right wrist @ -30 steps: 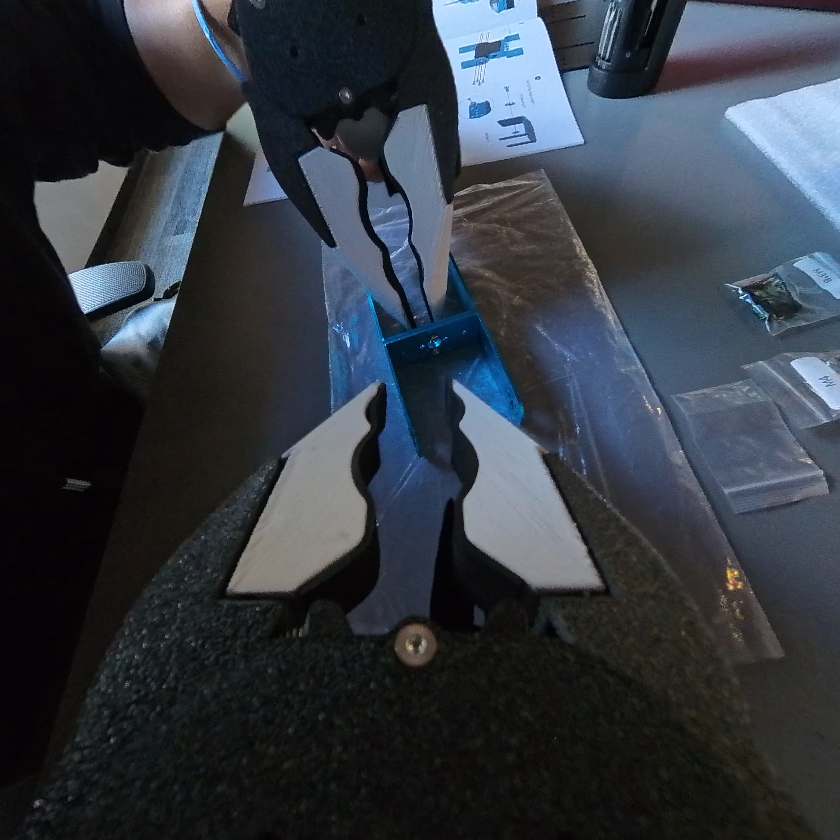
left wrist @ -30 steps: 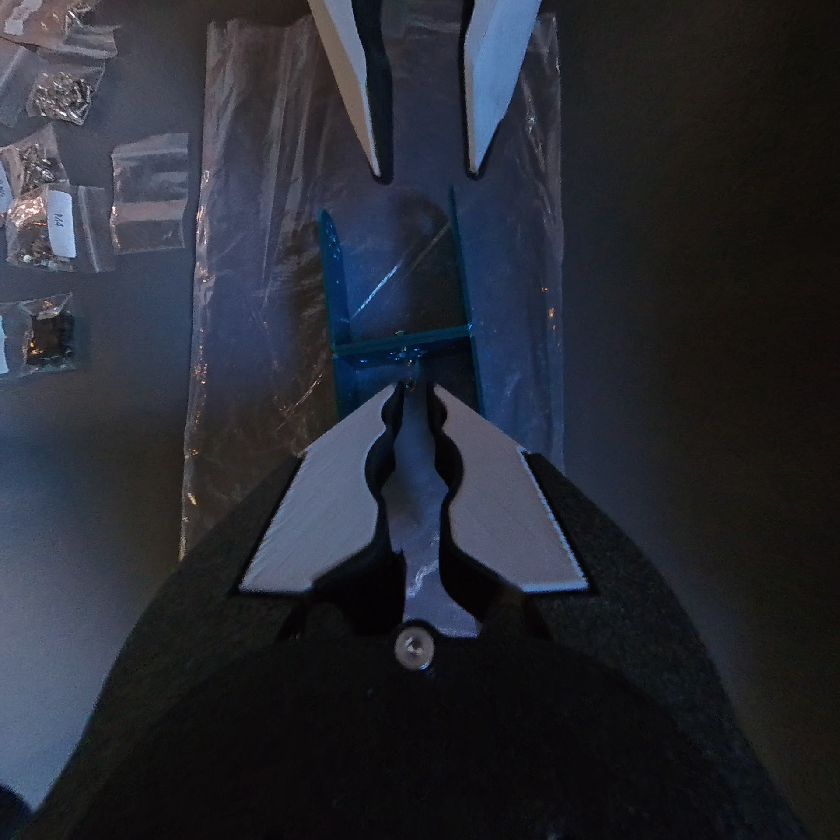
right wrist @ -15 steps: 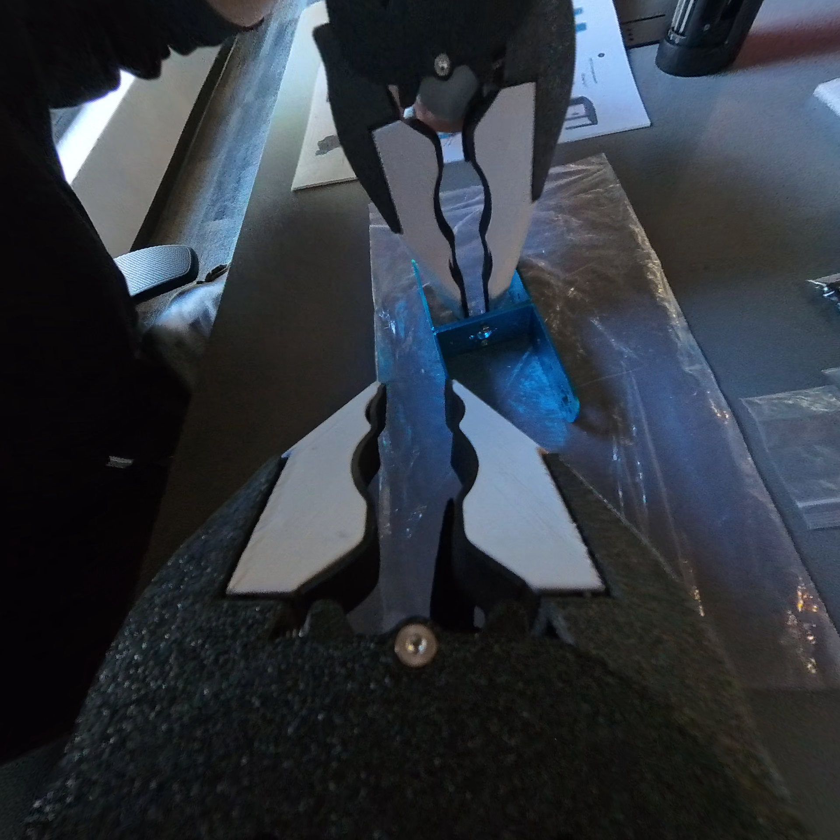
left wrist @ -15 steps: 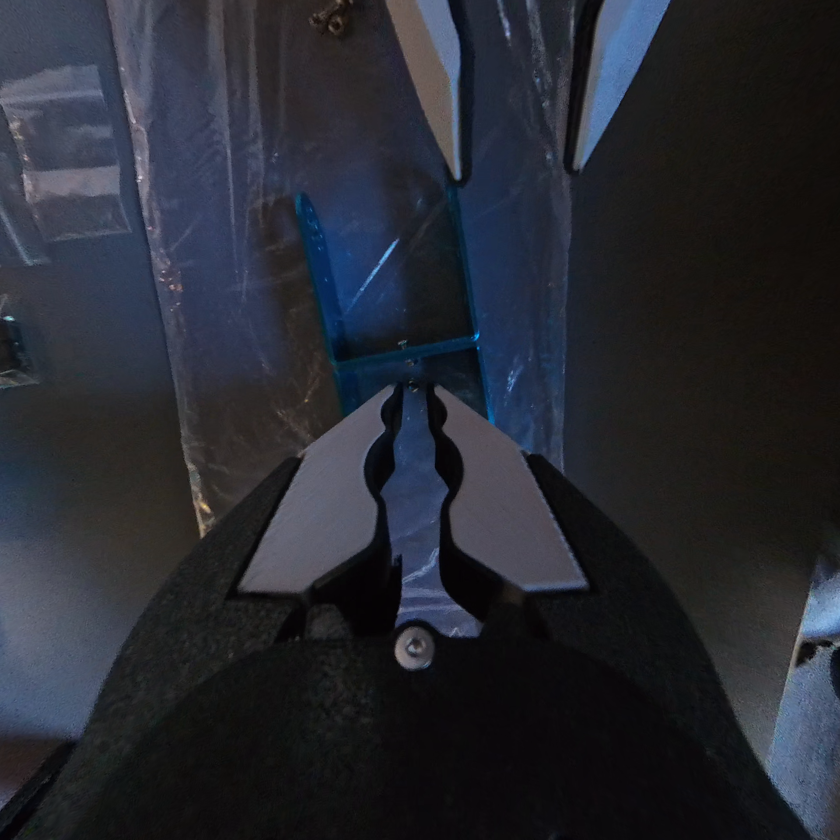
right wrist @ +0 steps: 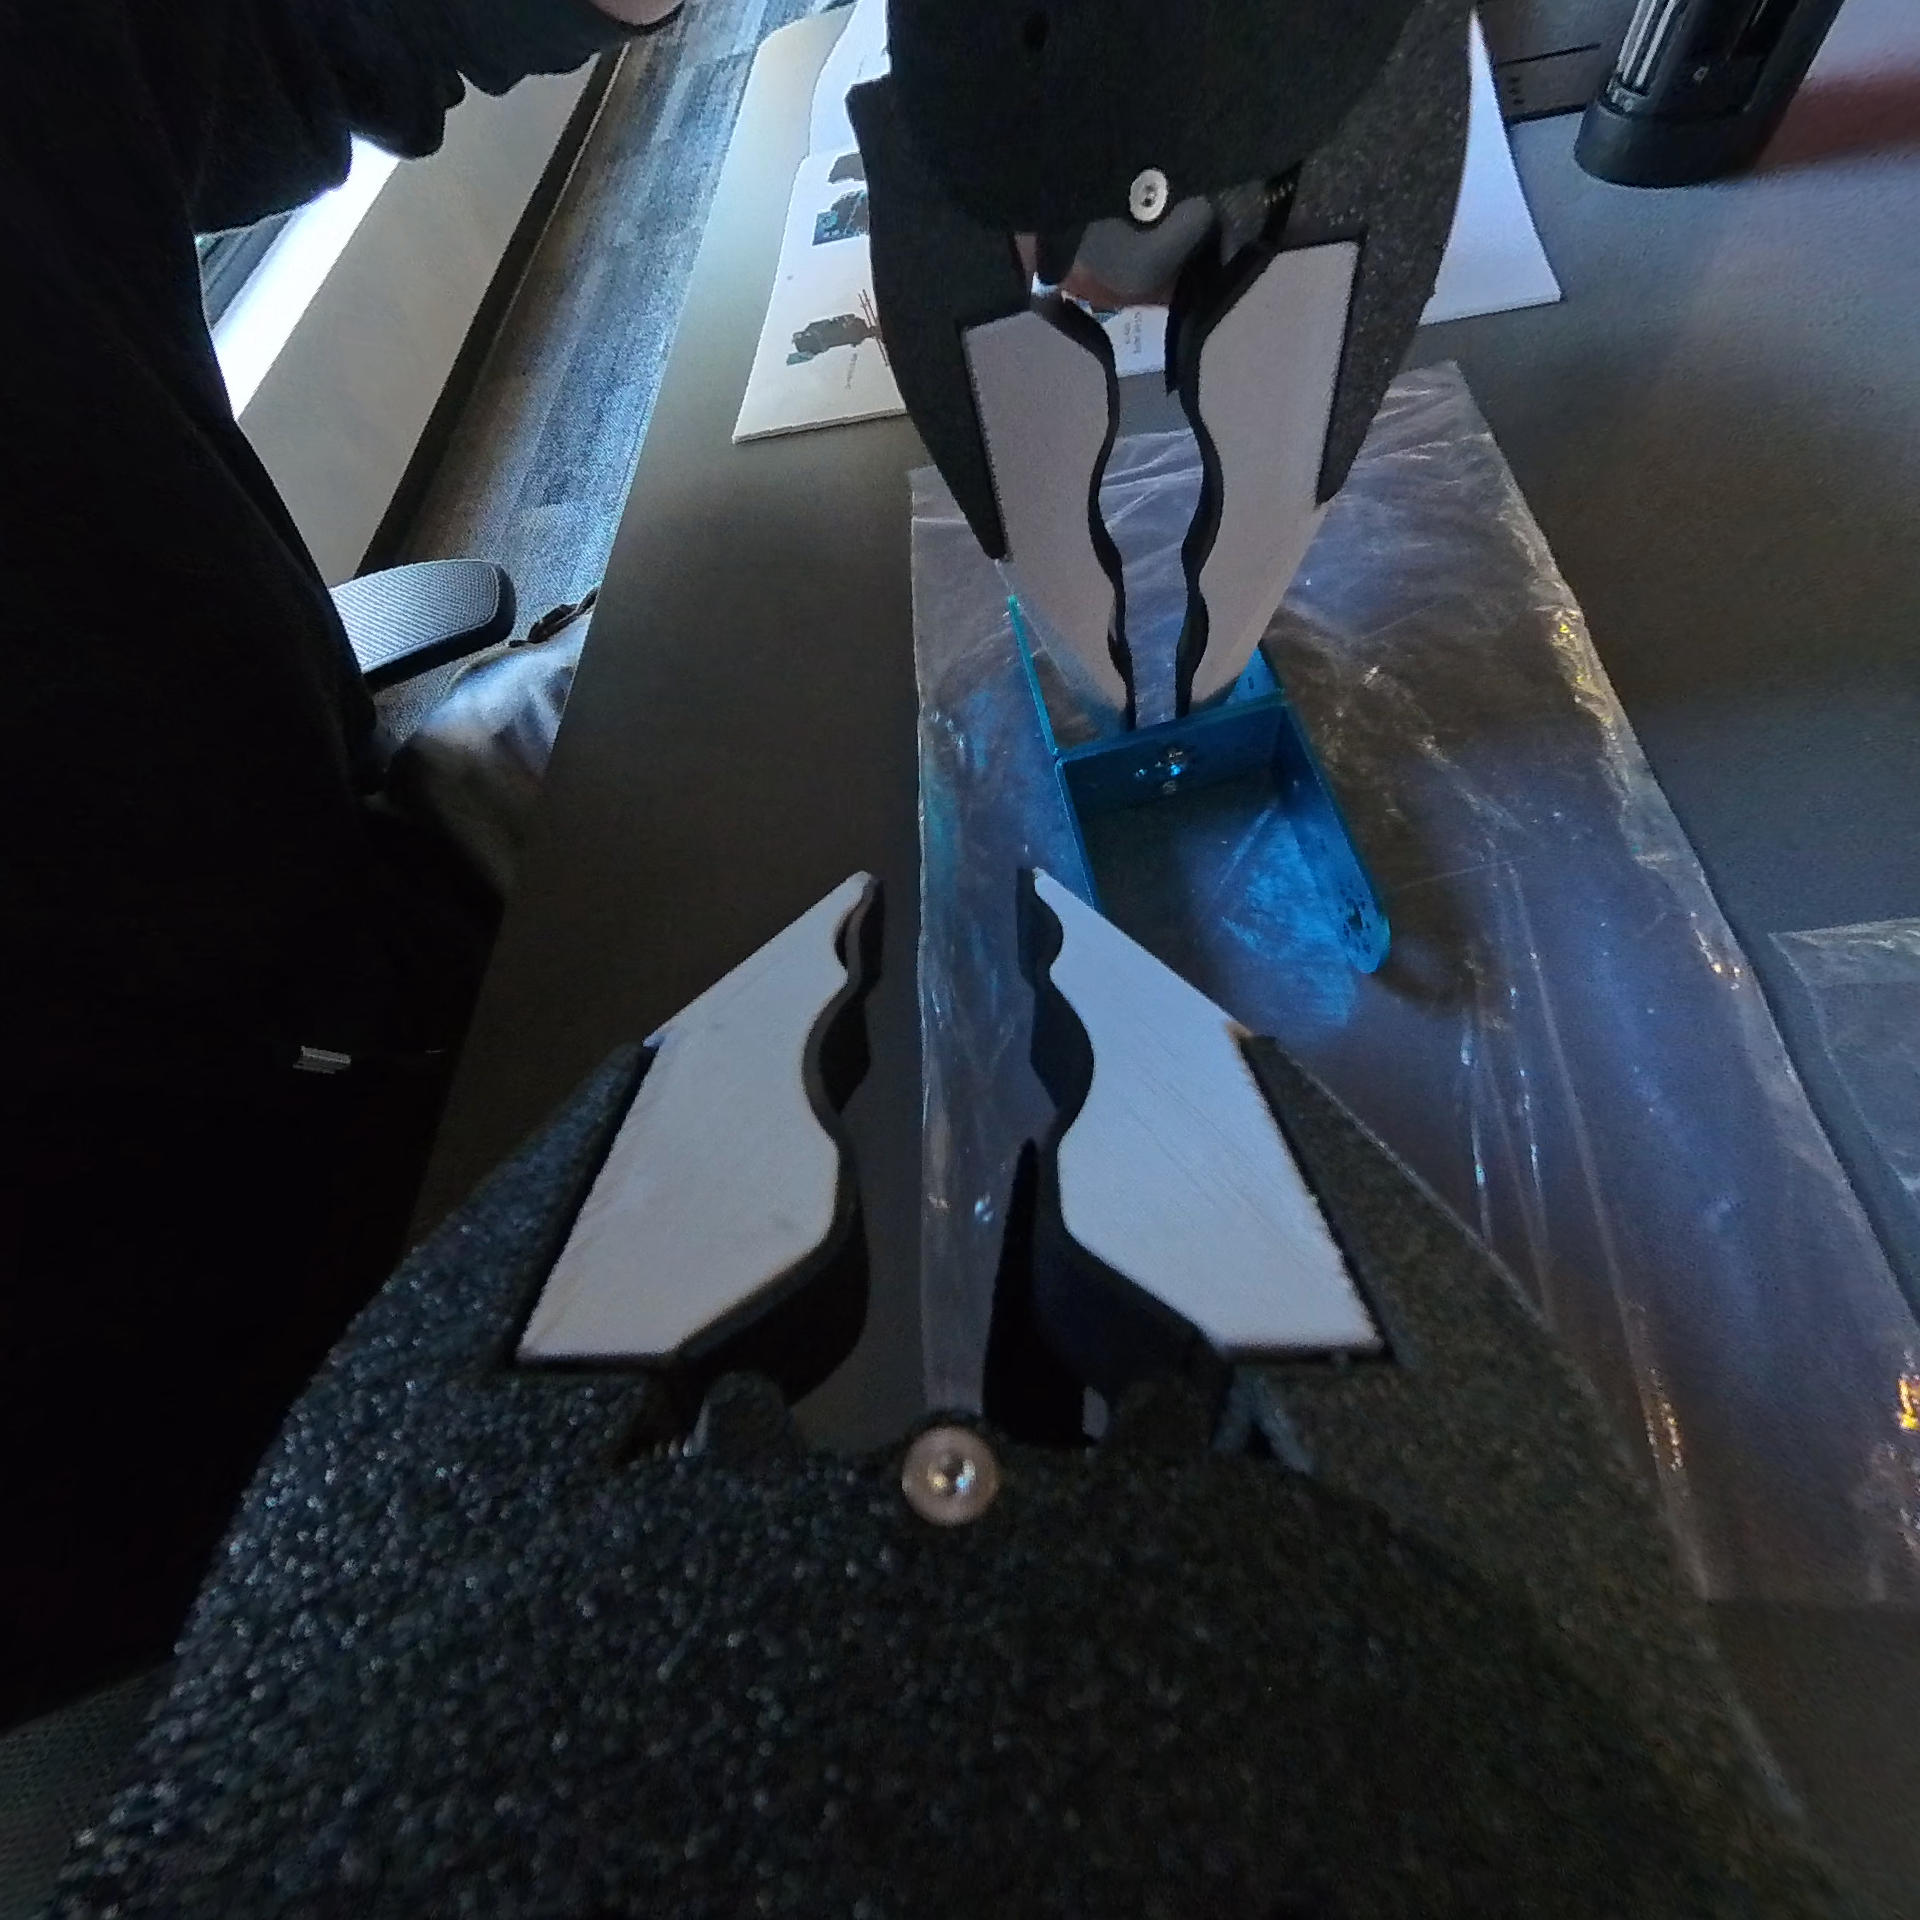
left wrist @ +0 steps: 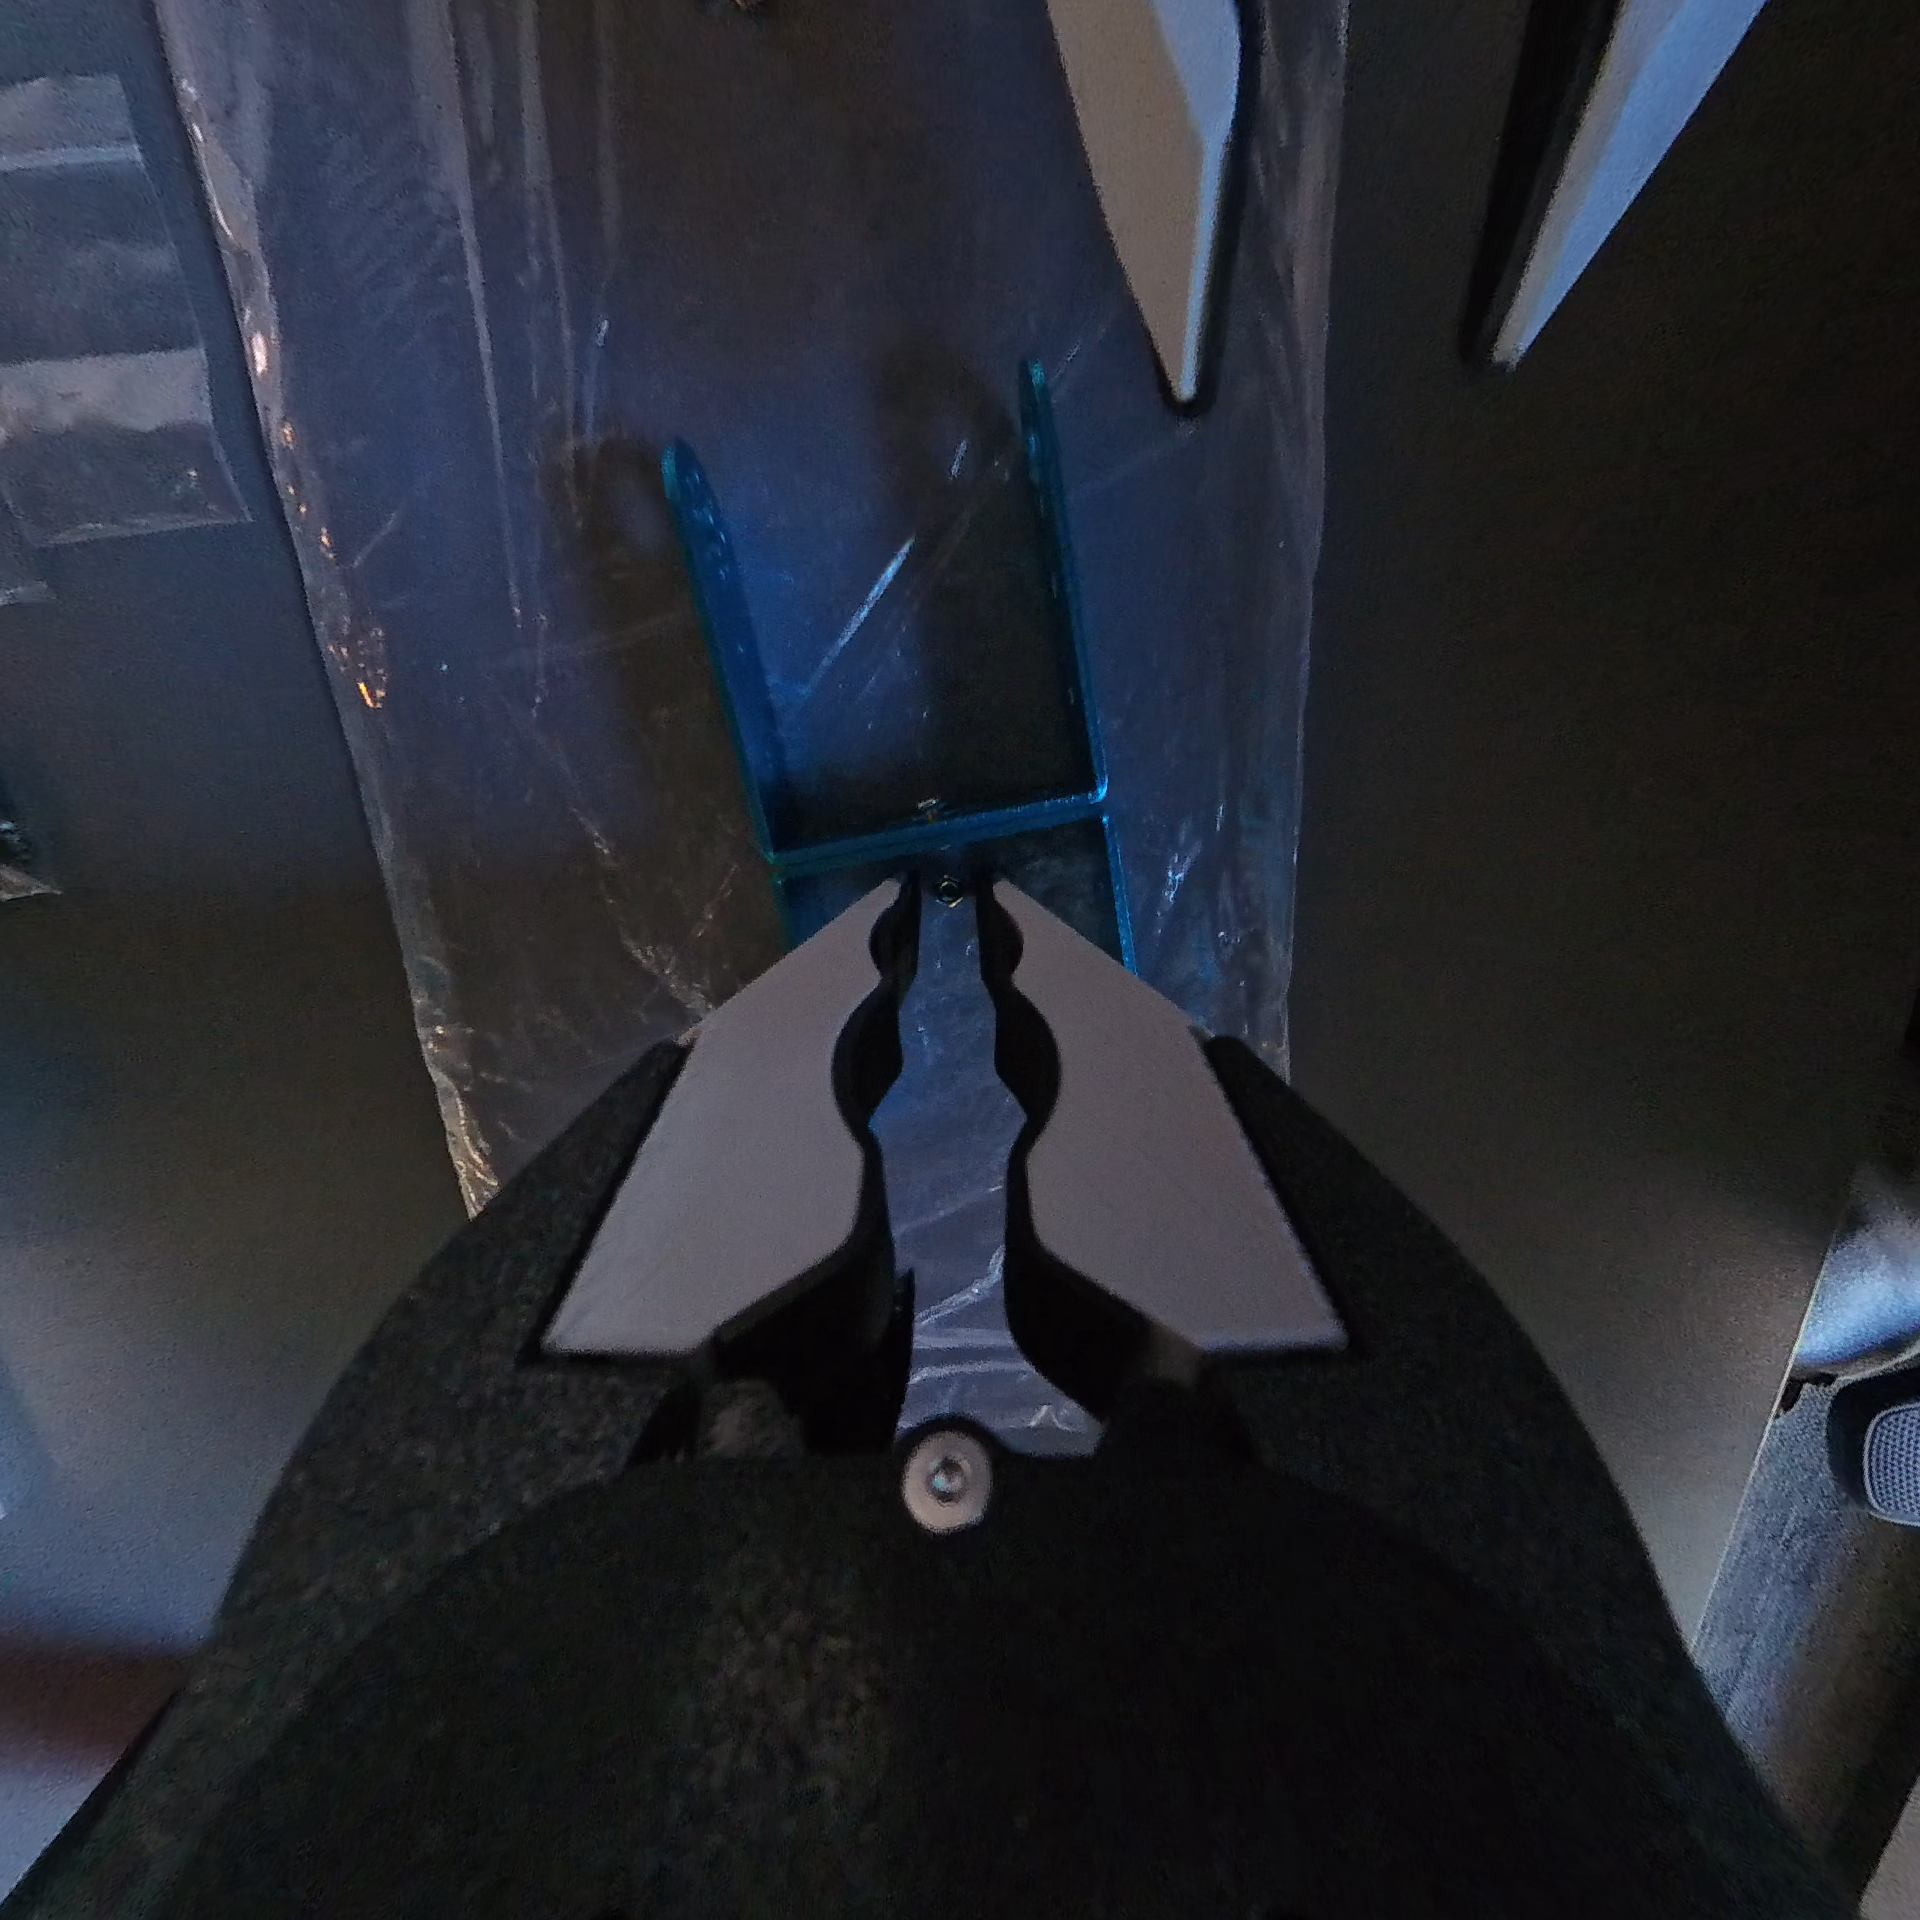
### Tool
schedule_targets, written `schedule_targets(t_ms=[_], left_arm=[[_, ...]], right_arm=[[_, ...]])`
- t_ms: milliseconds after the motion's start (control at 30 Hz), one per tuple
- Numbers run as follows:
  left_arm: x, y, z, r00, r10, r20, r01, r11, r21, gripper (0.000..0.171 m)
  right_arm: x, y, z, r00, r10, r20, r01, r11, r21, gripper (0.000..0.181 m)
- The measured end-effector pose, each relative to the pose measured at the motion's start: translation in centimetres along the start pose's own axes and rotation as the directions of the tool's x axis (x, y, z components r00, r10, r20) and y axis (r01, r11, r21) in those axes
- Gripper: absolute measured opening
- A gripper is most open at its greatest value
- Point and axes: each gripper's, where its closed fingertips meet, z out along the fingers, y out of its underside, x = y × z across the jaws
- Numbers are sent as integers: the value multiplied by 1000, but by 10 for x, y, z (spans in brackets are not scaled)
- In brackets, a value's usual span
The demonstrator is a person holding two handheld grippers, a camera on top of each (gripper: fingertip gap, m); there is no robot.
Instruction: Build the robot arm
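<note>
A blue H-shaped metal bracket (left wrist: 727,644) stands on a clear plastic bag (left wrist: 468,623) on the dark table. My left gripper (left wrist: 948,886) is nearly shut, with a small nut (left wrist: 945,888) between its tips, right against the bracket's crossbar. In the right wrist view the left gripper (right wrist: 1156,717) points down behind the crossbar of the bracket (right wrist: 1247,769), where a screw head (right wrist: 1174,764) shows. My right gripper (right wrist: 951,883) is open and empty, short of the bracket and to its left, over the bag's edge. It also shows in the left wrist view (left wrist: 1340,374).
An open instruction booklet (right wrist: 810,343) and a black cylinder (right wrist: 1683,83) lie beyond the bag (right wrist: 1558,831). Small clear parts bags (left wrist: 94,416) lie beside it. The table edge, an office chair (right wrist: 436,613) and a person's dark sleeve (right wrist: 156,623) are on the left in the right wrist view. Spacing between my two grippers at the tips: around 9 cm.
My right gripper has drawn back from the bracket and shifted sideways, staying open. My left gripper has stayed at the crossbar with the nut between its tips.
</note>
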Motion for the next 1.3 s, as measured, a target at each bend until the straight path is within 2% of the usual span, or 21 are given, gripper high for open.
schedule_targets(t_ms=[200,367,433,533,633,700,767,800,867,933,1000,1067,1133,1200,1300], left_arm=[[-1,2,0,1000,5,3,-5,1000,-16,5],[-2,2,-1,999,35,37,-36,999,13,4],[-5,-1,-5,996,42,77,-48,997,66,4],[-6,-10,-17,995,-3,100,-20,974,225,4],[-10,-23,-41,987,-59,147,-13,894,449,3],[-11,-34,-63,983,-105,152,-12,786,618,0],[-12,-39,-83,978,-151,142,-3,672,741,0],[-14,-38,-89,977,-169,130,7,634,773,0],[-12,-31,-93,981,-178,75,49,606,794,0],[-18,-23,-92,974,-208,93,57,616,786,0],[-24,-19,-88,963,-240,126,53,624,780,0],[-24,-19,-85,960,-249,125,55,609,792,0],[-27,-16,-82,950,-243,195,9,646,764,0],[-34,-12,-86,925,-261,277,-37,663,748,0],[-36,-13,-94,909,-287,304,-59,632,773,0]], right_arm=[[-1,-2,-2,1000,8,11,-8,1000,12,25],[0,-3,-3,1000,9,8,-9,1000,17,24],[2,-3,-4,1000,-7,-4,7,1000,23,23],[9,-6,-5,997,-60,-54,63,997,52,23],[17,-19,-8,982,-144,-122,158,980,117,23],[24,-36,-9,968,-172,-182,204,964,172,27],[26,-53,-8,974,-145,-173,181,960,215,36],[30,-56,-7,978,-127,-166,159,968,196,38],[45,-58,-8,977,-104,-187,131,981,142,33],[55,-48,-11,987,-52,-153,63,996,65,31],[56,-24,-10,997,-21,-68,18,998,-54,23],[52,-7,-7,998,-54,-22,50,988,-145,22],[63,2,-9,980,-175,-96,144,952,-271,21],[57,10,-9,969,-243,-43,208,899,-386,19],[55,26,-8,943,-330,35,298,797,-525,19]])
